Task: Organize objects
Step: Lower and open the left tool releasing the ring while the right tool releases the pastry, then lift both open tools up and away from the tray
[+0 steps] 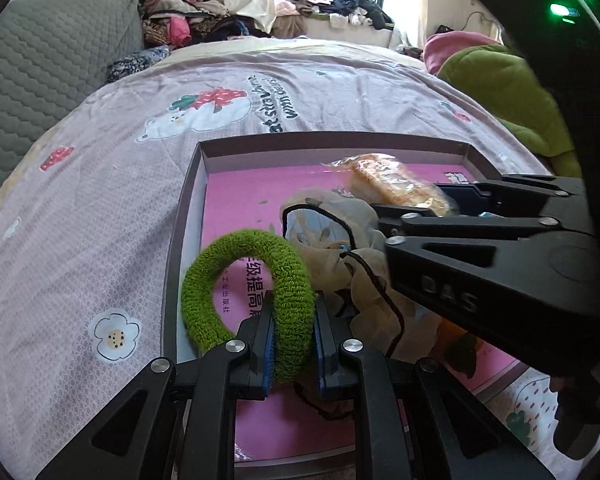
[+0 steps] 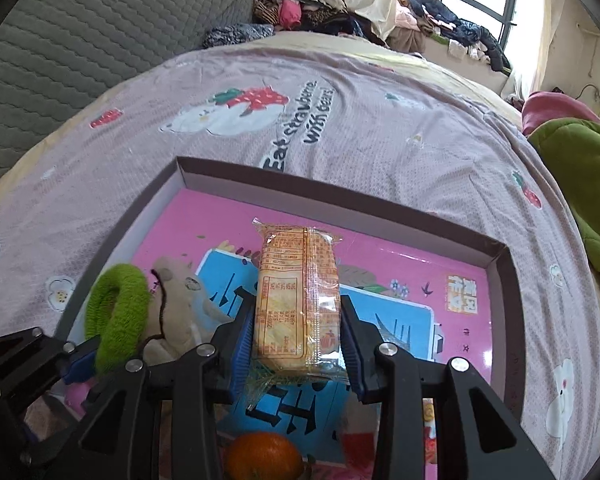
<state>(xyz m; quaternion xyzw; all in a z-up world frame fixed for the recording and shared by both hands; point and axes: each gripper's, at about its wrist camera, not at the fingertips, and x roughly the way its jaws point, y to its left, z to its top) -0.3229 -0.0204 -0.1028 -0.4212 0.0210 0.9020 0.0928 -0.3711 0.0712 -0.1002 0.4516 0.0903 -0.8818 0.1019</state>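
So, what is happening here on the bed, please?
A person holds two grippers over a shallow cardboard box lying on the bedspread. The left gripper is shut on a fuzzy green ring. The right gripper is shut on a clear-wrapped orange snack pack. A beige cloth pouch and an orange fruit lie in the box.

Tray (image 2: 496, 264) on bed (image 2: 380, 128). In tray: ring (image 2: 116, 312) far left, pouch (image 2: 180, 304) just right of it, packet (image 2: 296, 304) middle, orange (image 2: 264, 456) nearest the camera.
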